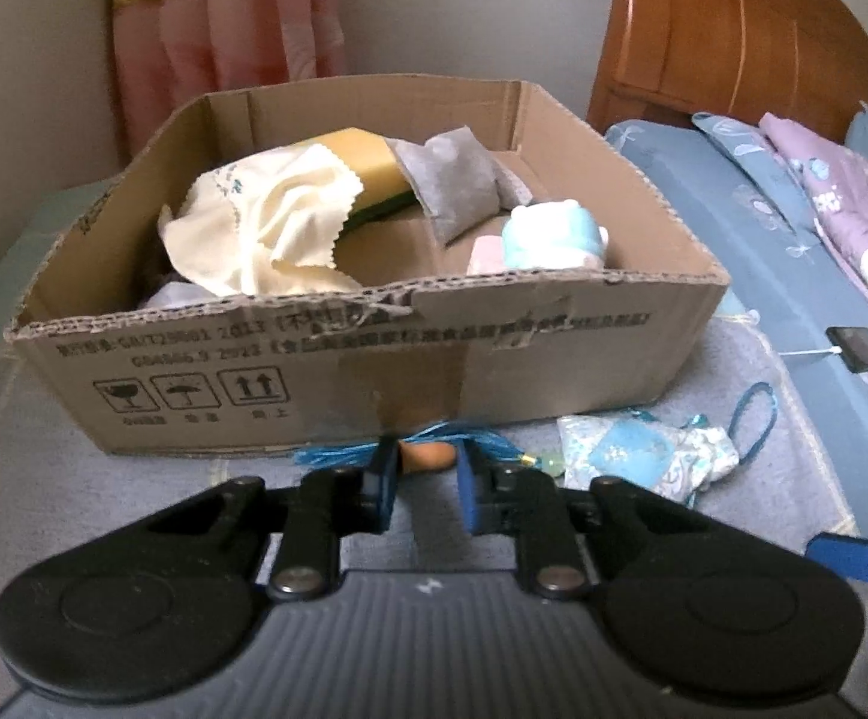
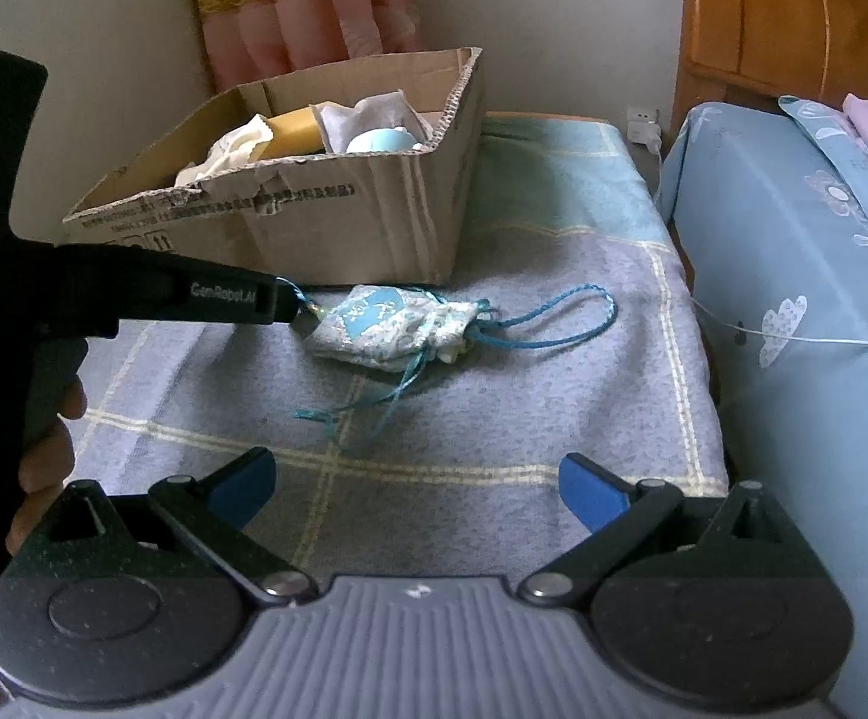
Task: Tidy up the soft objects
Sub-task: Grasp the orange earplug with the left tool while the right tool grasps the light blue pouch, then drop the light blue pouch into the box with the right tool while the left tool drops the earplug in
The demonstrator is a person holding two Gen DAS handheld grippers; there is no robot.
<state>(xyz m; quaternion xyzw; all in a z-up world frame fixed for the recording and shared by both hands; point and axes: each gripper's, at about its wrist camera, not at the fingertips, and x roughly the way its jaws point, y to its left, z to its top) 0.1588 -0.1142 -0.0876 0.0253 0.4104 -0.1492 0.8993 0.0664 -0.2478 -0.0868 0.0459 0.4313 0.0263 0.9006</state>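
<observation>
Blue-patterned sachet (image 2: 383, 328) lies flat, cord loop (image 2: 560, 317) trailing right.

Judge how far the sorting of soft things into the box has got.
Done: cream cloth, grey pouch and blue plush lie in the cardboard box. In hand: left gripper shut at the sachet's tassel end. Left: sachet still on the blanket.
</observation>
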